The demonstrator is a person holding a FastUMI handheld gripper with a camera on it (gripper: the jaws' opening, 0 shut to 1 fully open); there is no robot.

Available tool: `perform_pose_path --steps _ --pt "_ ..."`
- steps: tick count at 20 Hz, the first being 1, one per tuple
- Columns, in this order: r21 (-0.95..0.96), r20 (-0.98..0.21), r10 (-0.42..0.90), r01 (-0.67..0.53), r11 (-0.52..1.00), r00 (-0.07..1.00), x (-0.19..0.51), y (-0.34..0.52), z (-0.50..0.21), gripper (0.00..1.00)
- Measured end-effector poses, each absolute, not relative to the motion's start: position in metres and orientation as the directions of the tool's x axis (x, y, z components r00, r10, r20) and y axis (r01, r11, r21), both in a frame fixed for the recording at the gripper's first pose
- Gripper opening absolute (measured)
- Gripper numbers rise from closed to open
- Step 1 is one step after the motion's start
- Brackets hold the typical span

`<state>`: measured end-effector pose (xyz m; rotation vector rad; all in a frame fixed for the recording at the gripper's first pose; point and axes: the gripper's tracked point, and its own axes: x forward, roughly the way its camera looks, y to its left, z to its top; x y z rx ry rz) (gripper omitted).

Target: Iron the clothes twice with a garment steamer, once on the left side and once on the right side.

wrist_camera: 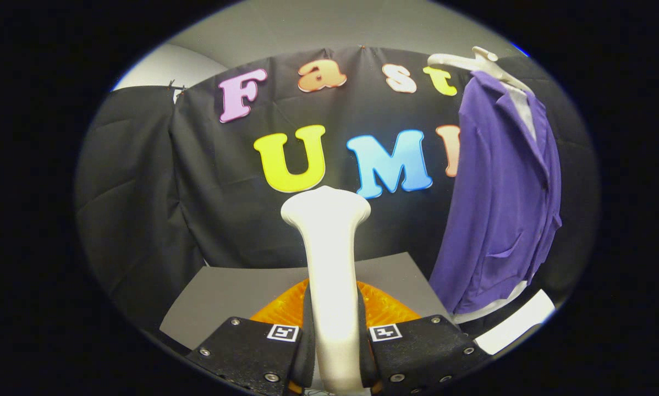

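A white garment steamer (pixel 329 258) stands upright between my fingers, its wide head pointing up toward the booth wall. My gripper (pixel 334 335) is shut on the steamer's handle, both fingers pressing its sides. A purple jacket (pixel 500 203) hangs on a white hanger (pixel 475 60) to the right of the steamer and farther back, over a white inner garment. The steamer head is apart from the jacket, well to its left.
A grey table top (pixel 225 297) lies below and ahead of the fingers. An orange ribbed object (pixel 285 308) sits just behind the fingers under the steamer. A white strip (pixel 519 327) lies below the jacket's hem.
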<state>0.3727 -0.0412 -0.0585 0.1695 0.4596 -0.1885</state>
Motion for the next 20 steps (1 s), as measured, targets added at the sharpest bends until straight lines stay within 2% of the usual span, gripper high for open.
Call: perform_pose_path --steps 6,11,16,20 --pt "0.082 -0.367 -0.188 0.233 0.969 0.911 0.293 -0.069 -0.026 0.32" --pt "0.032 -0.236 -0.18 0.193 0.981 0.955 0.234 -0.098 -0.012 0.32" --pt "0.005 -0.147 -0.201 0.204 0.979 0.968 0.202 -0.127 -0.013 0.32" --pt "0.029 -0.081 -0.215 0.218 0.976 0.973 0.203 -0.142 -0.001 0.32"
